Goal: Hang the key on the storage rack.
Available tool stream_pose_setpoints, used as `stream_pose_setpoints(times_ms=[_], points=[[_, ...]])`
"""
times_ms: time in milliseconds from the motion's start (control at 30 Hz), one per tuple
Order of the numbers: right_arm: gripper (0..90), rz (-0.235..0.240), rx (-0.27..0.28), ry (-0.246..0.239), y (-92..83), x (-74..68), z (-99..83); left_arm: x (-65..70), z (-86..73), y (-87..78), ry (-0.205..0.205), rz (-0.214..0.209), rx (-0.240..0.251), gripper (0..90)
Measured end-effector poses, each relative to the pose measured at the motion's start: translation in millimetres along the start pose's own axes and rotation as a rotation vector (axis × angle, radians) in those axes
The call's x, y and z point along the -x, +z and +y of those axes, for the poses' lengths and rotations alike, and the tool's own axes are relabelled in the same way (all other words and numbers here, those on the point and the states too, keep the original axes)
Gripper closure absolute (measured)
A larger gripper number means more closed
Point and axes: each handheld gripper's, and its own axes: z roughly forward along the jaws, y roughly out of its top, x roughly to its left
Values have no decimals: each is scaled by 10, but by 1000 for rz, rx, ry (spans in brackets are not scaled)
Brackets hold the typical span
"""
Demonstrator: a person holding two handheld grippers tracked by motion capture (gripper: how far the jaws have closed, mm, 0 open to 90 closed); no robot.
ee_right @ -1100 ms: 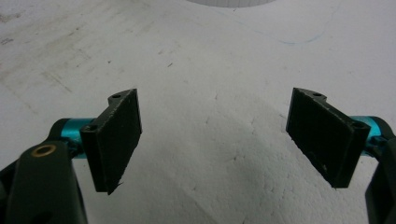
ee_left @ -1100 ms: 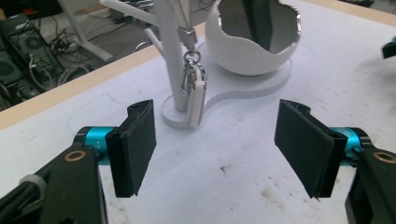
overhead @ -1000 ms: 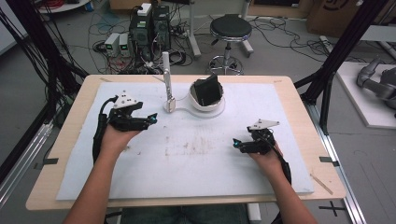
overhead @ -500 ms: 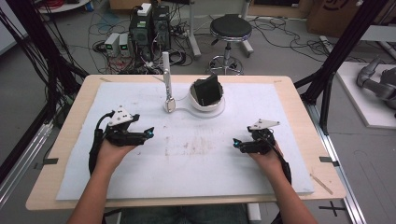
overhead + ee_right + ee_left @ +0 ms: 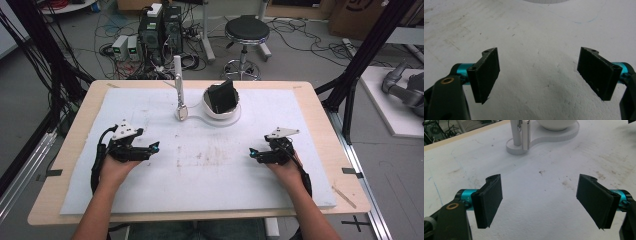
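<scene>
My left gripper point(image 5: 156, 146) rests low over the white mat point(image 5: 210, 170) at the left, pointing right. Its jaws have just been opening and now stand wide, with nothing between the black pads point(image 5: 489, 200). In the left gripper view the left gripper point(image 5: 540, 195) faces a white stand point(image 5: 520, 147) with an upright post point(image 5: 178, 80) and a white bowl point(image 5: 221, 107). A black object point(image 5: 221, 96) sits in the bowl. My right gripper point(image 5: 252, 152) lies at the right, pointing left. The right gripper point(image 5: 539, 72) is open over bare mat.
The mat covers a wooden table point(image 5: 70, 150); its middle bears faint stains point(image 5: 200, 157). Black frame posts point(image 5: 360, 60) stand at the back corners. A stool point(image 5: 245, 32), computers point(image 5: 160, 25) and cables sit on the floor behind the table.
My left hand has come down and drawn back toward the near edge, away from the stand. The right hand has kept still.
</scene>
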Motion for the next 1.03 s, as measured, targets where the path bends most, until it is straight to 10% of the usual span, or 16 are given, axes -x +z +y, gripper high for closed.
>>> stream_pose_setpoints(times_ms=[1033], points=[[183,-4,0,6,6,15,-2,-11,-29,-2,-37,-39,21,197]])
